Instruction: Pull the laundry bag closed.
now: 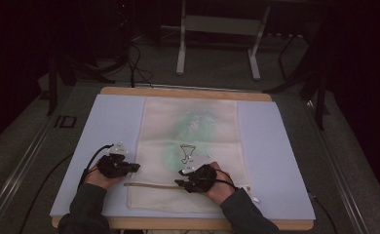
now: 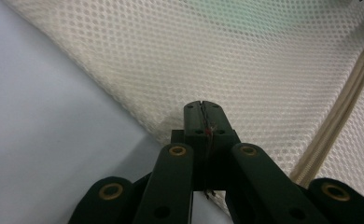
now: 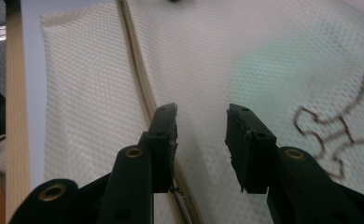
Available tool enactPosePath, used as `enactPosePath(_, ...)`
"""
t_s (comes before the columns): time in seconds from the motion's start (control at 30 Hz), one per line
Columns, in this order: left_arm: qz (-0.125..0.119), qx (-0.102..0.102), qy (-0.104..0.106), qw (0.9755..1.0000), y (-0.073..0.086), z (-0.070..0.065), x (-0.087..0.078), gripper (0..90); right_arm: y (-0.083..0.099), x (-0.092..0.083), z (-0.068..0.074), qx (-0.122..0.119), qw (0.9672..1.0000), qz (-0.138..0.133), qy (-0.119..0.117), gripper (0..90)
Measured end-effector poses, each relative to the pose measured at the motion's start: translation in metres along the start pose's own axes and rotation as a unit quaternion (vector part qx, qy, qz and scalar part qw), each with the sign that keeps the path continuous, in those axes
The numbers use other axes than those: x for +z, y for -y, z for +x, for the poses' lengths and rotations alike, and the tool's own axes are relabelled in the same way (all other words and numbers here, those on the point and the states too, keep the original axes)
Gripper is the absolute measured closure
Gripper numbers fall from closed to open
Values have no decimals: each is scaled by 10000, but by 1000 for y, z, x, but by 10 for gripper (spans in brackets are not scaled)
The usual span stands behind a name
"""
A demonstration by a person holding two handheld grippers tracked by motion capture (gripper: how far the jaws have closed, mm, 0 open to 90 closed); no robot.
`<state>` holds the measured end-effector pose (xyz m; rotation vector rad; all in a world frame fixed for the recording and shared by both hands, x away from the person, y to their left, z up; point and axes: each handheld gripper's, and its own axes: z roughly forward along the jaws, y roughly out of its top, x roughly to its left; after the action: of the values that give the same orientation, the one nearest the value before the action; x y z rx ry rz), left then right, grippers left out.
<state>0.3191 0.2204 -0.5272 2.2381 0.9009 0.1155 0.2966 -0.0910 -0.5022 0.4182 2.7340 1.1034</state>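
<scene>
A cream mesh bag [image 1: 193, 126] lies flat on the white mat, with a pale green patch [image 1: 190, 127] and a dark looped outline [image 1: 187, 152] showing through it. A tan zipper [image 1: 149, 185] runs across its near end. My left gripper [image 1: 132, 167] is at the bag's left edge; in the left gripper view its jaws [image 2: 202, 109] are shut on the puckered mesh edge [image 2: 161, 126]. My right gripper [image 1: 180, 183] hovers over the zipper's right part. It stands open [image 3: 201, 116], with the zipper [image 3: 140, 70] passing under its left jaw and the dark outline [image 3: 329, 135] to its right.
The white mat [image 1: 105, 126] covers a wooden table whose edge [image 1: 178, 91] shows at the back. White metal frame legs [image 1: 180, 53] stand on the floor beyond. A small white tag [image 1: 254, 199] lies at the bag's near right corner.
</scene>
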Motion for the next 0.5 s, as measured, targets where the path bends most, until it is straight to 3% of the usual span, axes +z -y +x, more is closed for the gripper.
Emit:
enactPosePath(0.37, 4, -35, 39, 10000, 0, 2, 0, 896, -25, 30, 16, -218, 9994, -3, -277, 724)
enactPosePath(0.5, -52, -44, 44, 10000, -1, 2, -2, 896, -33, 44, 19, -183, 9991, -75, -379, 733)
